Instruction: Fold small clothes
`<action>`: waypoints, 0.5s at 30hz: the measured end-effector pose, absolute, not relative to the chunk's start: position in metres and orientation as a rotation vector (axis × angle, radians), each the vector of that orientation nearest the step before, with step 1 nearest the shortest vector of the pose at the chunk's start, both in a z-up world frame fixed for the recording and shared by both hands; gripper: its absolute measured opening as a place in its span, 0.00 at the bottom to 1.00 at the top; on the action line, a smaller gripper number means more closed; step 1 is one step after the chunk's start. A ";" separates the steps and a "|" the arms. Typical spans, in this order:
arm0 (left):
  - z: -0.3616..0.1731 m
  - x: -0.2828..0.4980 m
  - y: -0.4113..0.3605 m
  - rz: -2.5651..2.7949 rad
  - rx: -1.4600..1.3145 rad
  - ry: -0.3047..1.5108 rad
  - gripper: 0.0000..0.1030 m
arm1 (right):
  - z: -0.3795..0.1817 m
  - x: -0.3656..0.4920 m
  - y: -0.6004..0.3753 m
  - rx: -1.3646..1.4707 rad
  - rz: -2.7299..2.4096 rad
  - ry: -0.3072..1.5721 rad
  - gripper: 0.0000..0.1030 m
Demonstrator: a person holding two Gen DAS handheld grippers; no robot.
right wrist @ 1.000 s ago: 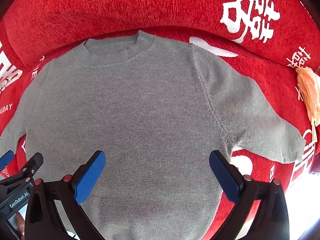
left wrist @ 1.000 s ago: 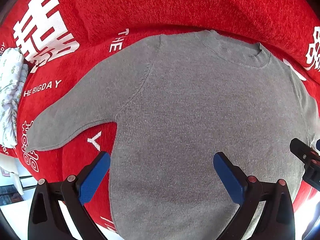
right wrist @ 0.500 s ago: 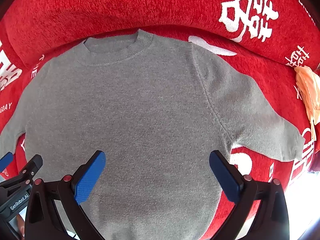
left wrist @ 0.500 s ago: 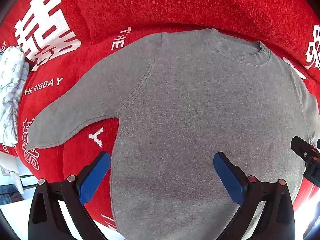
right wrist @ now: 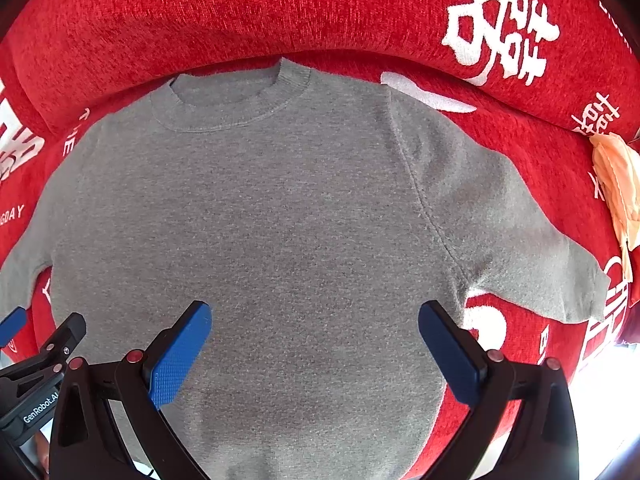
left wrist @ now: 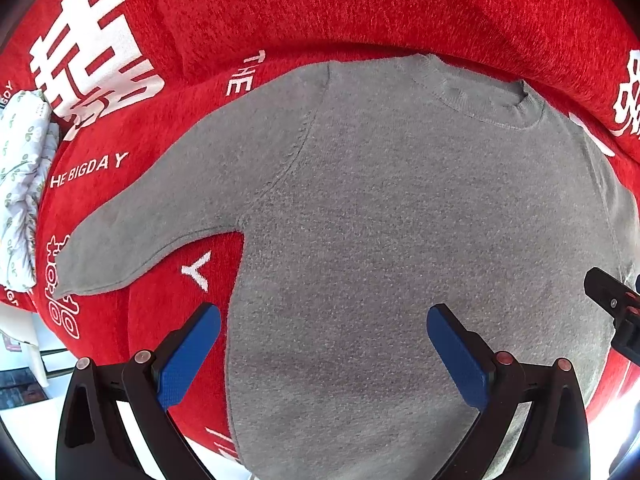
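Note:
A small grey knit sweater (left wrist: 380,216) lies flat, front up, on a red cover, collar (left wrist: 492,100) at the far side and both sleeves spread out. Its left sleeve (left wrist: 152,216) shows in the left wrist view, its right sleeve (right wrist: 520,232) in the right wrist view, where the body (right wrist: 260,220) fills the middle. My left gripper (left wrist: 324,344) is open and empty above the lower left body. My right gripper (right wrist: 316,340) is open and empty above the lower body. Each gripper's edge shows in the other's view.
The red cover (left wrist: 280,12) with white lettering rises into a padded back beyond the collar. A white patterned cloth (left wrist: 24,184) lies at the far left. A peach cloth (right wrist: 616,184) lies at the far right. The cover's near edge runs just below the sweater's hem.
Both grippers have drifted slightly, so the sweater sits a little lower in each view. The sweater lies as before and both grippers stay open.

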State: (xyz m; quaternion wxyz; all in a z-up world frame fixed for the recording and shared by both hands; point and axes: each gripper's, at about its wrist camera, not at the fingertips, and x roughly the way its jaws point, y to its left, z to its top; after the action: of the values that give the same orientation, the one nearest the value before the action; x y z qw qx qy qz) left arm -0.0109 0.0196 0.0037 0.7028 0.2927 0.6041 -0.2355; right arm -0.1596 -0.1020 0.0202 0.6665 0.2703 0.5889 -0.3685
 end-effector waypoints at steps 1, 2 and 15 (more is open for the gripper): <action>0.004 -0.011 0.019 -0.523 0.653 1.347 1.00 | 0.020 -0.159 -0.102 0.611 -0.831 1.330 1.00; 0.003 -0.010 0.020 -0.518 0.658 1.353 1.00 | 0.020 -0.159 -0.101 0.611 -0.830 1.331 1.00; 0.003 -0.002 0.024 -0.524 0.648 1.347 1.00 | 0.018 -0.158 -0.101 0.620 -0.814 1.340 1.00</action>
State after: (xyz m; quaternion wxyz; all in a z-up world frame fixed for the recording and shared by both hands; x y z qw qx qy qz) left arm -0.0019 0.0238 0.0030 0.7025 0.2911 0.6052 -0.2354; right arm -0.1584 -0.1008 0.0180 0.6652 0.2744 0.5936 -0.3605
